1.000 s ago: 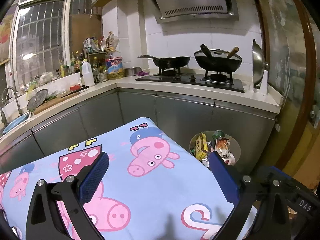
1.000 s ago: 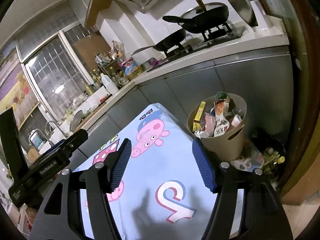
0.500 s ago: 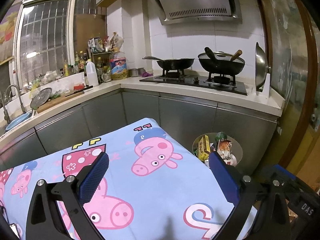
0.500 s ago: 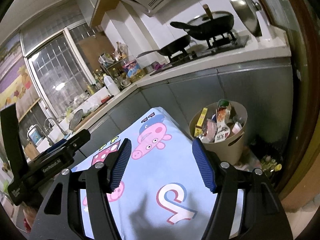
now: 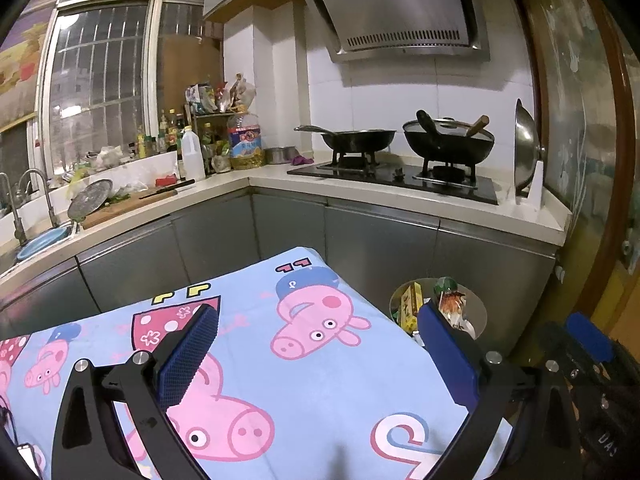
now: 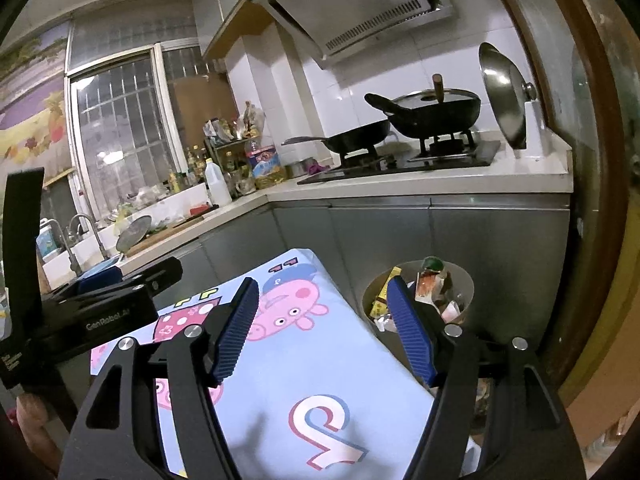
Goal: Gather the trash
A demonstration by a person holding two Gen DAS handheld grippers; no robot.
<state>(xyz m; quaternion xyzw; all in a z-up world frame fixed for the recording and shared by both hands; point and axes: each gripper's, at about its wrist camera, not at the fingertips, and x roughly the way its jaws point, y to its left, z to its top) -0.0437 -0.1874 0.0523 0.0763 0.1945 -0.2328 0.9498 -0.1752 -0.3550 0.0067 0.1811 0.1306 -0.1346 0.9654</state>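
Kitchen, cartoon tablecloth (image 5: 304, 392) below; we hold left gripper (image 5: 320, 344) and right gripper (image 6: 324, 332) level, both spread wide, empty, full bin (image 6: 460, 280) far right.

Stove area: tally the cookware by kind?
Frying pan: 1
Wok with glass lid: 1
Steel lid upright in a stand: 1
Total: 3

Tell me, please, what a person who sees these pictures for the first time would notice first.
The eye goes first to the light blue cloth with pink cartoon pigs, which fills the foreground under both open grippers. Next comes the round bin on the floor right of the cloth, stuffed with wrappers. Behind, two black pans stand on the stove.
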